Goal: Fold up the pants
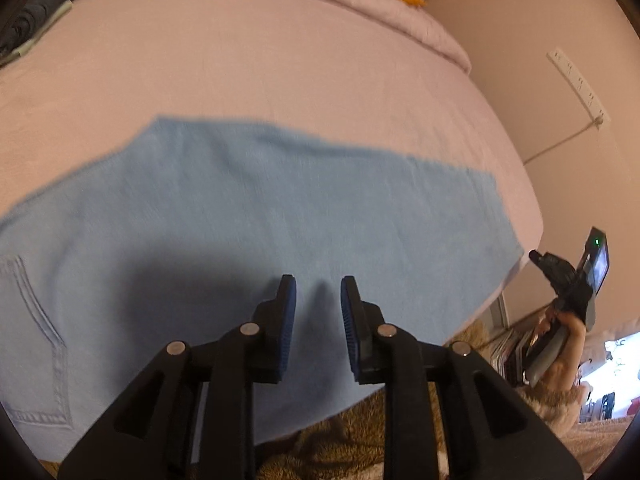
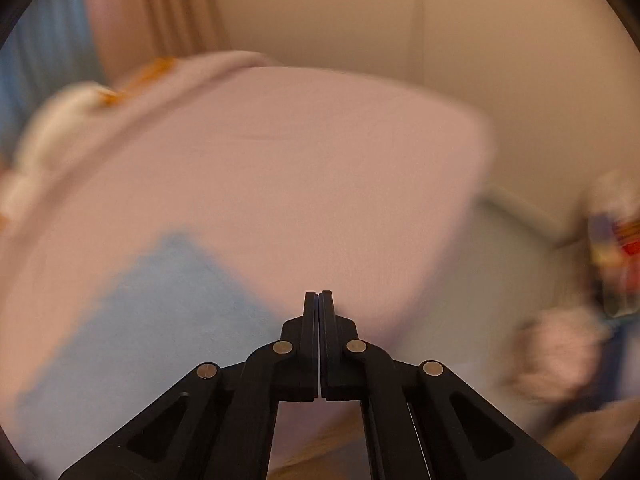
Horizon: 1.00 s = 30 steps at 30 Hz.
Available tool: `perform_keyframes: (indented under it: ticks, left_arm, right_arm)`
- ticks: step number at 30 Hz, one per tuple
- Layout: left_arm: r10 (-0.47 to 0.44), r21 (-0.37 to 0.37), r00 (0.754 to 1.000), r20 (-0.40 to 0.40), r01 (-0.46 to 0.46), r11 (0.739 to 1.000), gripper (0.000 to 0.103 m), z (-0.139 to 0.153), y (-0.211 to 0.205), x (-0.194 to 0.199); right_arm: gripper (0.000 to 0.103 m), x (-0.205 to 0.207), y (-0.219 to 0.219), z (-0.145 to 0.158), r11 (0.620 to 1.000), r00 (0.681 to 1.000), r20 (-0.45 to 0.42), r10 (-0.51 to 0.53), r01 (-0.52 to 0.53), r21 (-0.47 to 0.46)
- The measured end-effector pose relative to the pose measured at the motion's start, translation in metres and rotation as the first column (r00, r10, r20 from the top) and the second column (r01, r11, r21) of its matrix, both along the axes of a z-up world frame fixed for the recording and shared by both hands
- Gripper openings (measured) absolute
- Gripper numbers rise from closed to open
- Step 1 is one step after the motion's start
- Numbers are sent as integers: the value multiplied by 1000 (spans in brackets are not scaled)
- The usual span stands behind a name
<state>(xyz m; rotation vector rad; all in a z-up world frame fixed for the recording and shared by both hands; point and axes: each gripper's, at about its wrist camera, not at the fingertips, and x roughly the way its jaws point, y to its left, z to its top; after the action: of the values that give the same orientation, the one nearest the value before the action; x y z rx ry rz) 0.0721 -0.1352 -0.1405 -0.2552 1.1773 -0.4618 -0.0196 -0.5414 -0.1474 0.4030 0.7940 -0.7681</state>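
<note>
Left wrist view: pants (image 1: pixel 248 216) lie flat on the bed (image 1: pixel 280 60), long axis running left-right across the frame, pocket end at left, narrower end toward the right bed edge. Left gripper (image 1: pixel 318 300) hovers over the near edge, jaws slightly parted, nothing between them. Right gripper (image 2: pixel 319 300) is clenched empty, hanging off the bed corner; only the pants' end shows to its lower left. Left is nearer the cloth; likely next grab is that near edge.
</note>
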Motion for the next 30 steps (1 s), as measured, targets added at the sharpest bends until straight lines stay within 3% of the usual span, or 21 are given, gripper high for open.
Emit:
perform_keyframes:
  ticks: [1, 3, 4, 7, 10, 16, 19, 21, 24, 25, 28, 30]
  left_arm:
    - [-6, 10, 1000, -19, 7, 1000, 23, -6, -2, -1]
    - [-8, 21, 1000, -28, 9, 1000, 23, -12, -4, -3]
    - [-6, 28, 1000, -18, 6, 1000, 23, -14, -6, -4]
    - [-9, 37, 1000, -11, 9, 999, 26, -14, -8, -7]
    - [-19, 29, 1000, -16, 20, 999, 27, -15, -5, -5]
    - [-19, 11, 999, -33, 19, 1000, 28, -7, -1, -9]
    - [-37, -10, 999, -6, 37, 999, 41, 3, 1, -16]
    - [-37, -25, 999, 18, 38, 999, 60, 9, 4, -20]
    - [-40, -17, 998, 49, 41, 999, 74, 13, 6, -23]
    - [-47, -13, 998, 47, 47, 999, 80, 9, 5, -24]
    - [-56, -5, 998, -14, 55, 998, 82, -12, 3, -23]
    - [-55, 2, 998, 2, 55, 998, 84, -15, -2, -23]
  right_arm:
    - [0, -1, -4, -4, 1000, 1000, 5, 3, -3, 29]
    - [0, -8, -16, -13, 982, 996, 84, 24, -40, 184]
    - [0, -10, -18, -16, 978, 996, 80, 27, -43, 205]
    - [0, -13, -16, -17, 990, 999, 30, 11, -15, 142]
    - [0, -13, -17, -15, 983, 998, 57, 33, -43, 177]
    - [0, -18, -2, -9, 989, 997, 46, 54, -60, 138]
    - [0, -20, 2, -7, 987, 997, 48, 62, -68, 144]
    - [0, -20, 6, -4, 987, 996, 52, 68, -75, 144]
    - [2, -20, 6, -4, 979, 993, 79, 83, -96, 182]
    - [11, -20, 5, -4, 972, 991, 98, 91, -110, 206]
    - [60, -18, 5, -8, 951, 982, 157, 104, -144, 274]
    - [62, -16, 8, -11, 943, 976, 187, 115, -166, 288]
